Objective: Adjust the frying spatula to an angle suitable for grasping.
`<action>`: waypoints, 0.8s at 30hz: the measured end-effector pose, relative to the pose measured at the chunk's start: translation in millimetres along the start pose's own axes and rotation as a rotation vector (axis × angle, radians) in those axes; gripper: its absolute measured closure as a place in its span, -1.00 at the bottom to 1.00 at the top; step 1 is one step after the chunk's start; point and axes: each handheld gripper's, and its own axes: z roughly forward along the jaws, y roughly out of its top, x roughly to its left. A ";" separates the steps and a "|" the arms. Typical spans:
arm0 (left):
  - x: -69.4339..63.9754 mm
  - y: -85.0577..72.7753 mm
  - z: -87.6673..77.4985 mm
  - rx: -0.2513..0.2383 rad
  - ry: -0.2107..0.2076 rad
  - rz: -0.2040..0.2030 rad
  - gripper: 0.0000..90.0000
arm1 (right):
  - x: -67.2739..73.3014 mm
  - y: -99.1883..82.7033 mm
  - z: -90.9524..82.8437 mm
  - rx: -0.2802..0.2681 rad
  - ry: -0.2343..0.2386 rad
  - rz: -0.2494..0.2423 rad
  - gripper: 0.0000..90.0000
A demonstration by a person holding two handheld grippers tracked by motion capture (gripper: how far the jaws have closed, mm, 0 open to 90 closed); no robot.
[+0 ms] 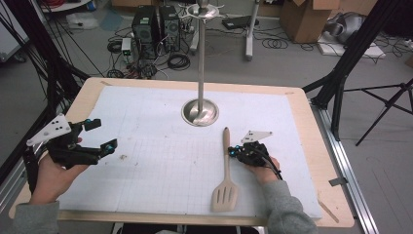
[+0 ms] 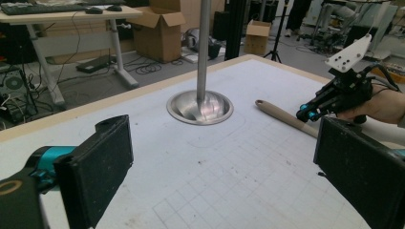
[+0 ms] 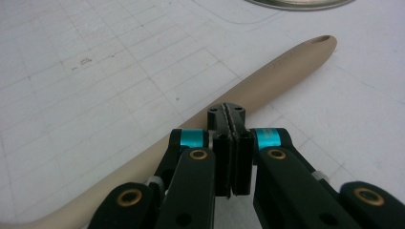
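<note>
Nearest the table's [image 1: 311, 146] front edge lies a beige spatula [image 1: 225, 183], flat on the white gridded mat [image 1: 156, 146], its slotted blade toward the person and its handle running away toward the far side. Just right of the handle's middle, the right gripper [image 1: 234, 152] sits low over the mat, held by a hand in a grey sleeve [image 1: 287, 209]; its jaws are clenched pad to pad with nothing between them. In the right gripper view the tips [image 3: 231, 114] stand directly beside the handle [image 3: 248, 90]; whether they touch it cannot be told. At the left edge of the mat, well apart from the spatula, the left gripper [image 1: 101, 134] is held above the surface with its jaws released and spread wide, empty, pointing right. In the left gripper view its two black pads [image 2: 102, 167] frame the mat. Farther off, beyond the handle's end, a metal stand [image 1: 200, 111] rests on the mat: a round base with an upright pole. Past the table, computers [image 1: 156, 24], cables and cardboard boxes [image 1: 304, 17] lie on the floor.
</note>
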 end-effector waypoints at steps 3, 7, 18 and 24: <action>-0.1 -0.7 -2.7 -0.001 0.005 -0.001 -0.85 | 1.1 2.5 3.4 0.002 0.009 0.004 1.00; 0.3 -1.9 -6.0 0.002 0.013 -0.002 -0.85 | 2.7 5.8 7.8 0.000 0.017 -0.003 1.00; 0.3 -3.4 -10.5 0.005 0.025 -0.003 -0.85 | 7.5 12.4 16.8 0.001 0.032 -0.032 1.00; 0.3 -2.4 -9.2 0.001 0.020 -0.002 -0.85 | 9.6 14.1 16.8 0.010 0.021 -0.044 1.00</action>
